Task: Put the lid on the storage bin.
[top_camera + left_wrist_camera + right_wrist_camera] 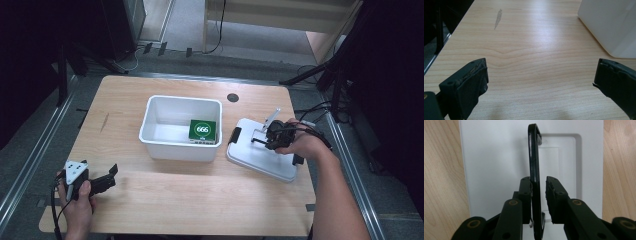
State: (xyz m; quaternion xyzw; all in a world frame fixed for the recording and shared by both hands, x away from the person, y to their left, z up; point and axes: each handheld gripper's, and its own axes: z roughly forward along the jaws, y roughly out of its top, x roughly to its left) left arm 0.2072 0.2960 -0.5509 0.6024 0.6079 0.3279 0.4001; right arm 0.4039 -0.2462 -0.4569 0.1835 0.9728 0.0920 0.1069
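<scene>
The white bin (180,127) holds a green box (202,129). Beside it on the worktop (200,200) lies the lid (260,155) — its black handle (534,170) stands between the right gripper's (539,185) jaws (one pad touching, not clamped). Left gripper (540,75) — released, apart.

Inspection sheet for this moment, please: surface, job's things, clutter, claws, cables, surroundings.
Surface: light wooden table, with a grey streak near its left edge.
Job's things: white lid flat on the table, right of the white bin; its black handle stands upright. A green box marked 666 lies in the bin.
Clutter: nothing seen.
Claws: right claw straddles the handle, one pad touching, a slight gap at the other. Left claw open wide over bare table.
Cables: one trails from each claw; more on the floor beyond.
Surroundings: dark stands and a pale wooden frame behind the table.
</scene>
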